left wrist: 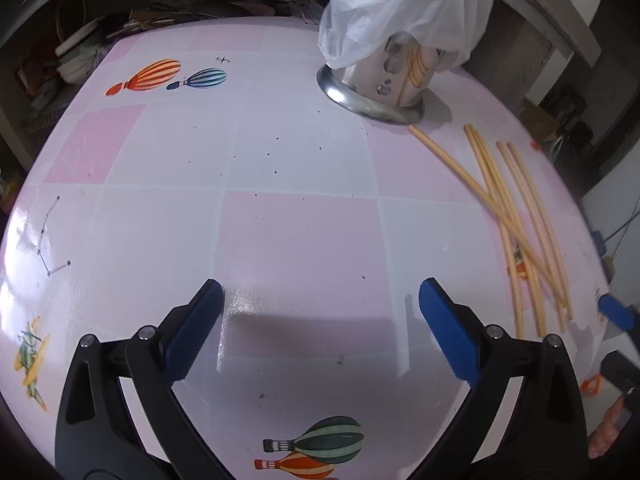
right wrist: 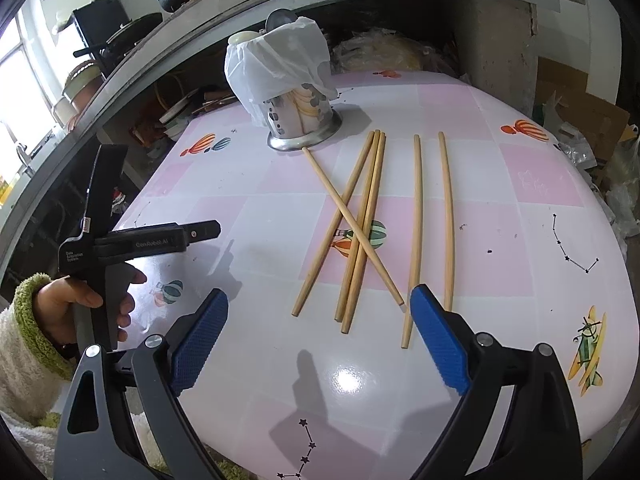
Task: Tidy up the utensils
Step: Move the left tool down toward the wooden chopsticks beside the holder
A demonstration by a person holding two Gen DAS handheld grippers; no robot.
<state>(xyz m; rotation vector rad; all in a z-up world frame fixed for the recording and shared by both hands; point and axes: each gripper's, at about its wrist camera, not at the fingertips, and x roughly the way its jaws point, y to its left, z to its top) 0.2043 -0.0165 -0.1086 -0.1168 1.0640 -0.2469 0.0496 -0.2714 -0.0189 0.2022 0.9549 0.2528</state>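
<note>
Several wooden chopsticks (right wrist: 360, 224) lie loose on the pink checked table (right wrist: 520, 272), some crossed; they also show at the right in the left wrist view (left wrist: 516, 216). A steel utensil holder (right wrist: 300, 120) with a white plastic bag (right wrist: 276, 64) draped over it stands beyond them, also seen in the left wrist view (left wrist: 394, 80). My right gripper (right wrist: 318, 306) is open and empty, just short of the near chopstick ends. My left gripper (left wrist: 320, 294) is open and empty over bare table, left of the chopsticks; it shows from the side in the right wrist view (right wrist: 200, 232).
Shelves with pots, bowls and clutter (right wrist: 100, 72) stand behind the table to the left. Cardboard and plastic bags (right wrist: 580, 128) pile up at the right. The table's far edge (left wrist: 200, 26) borders dark clutter.
</note>
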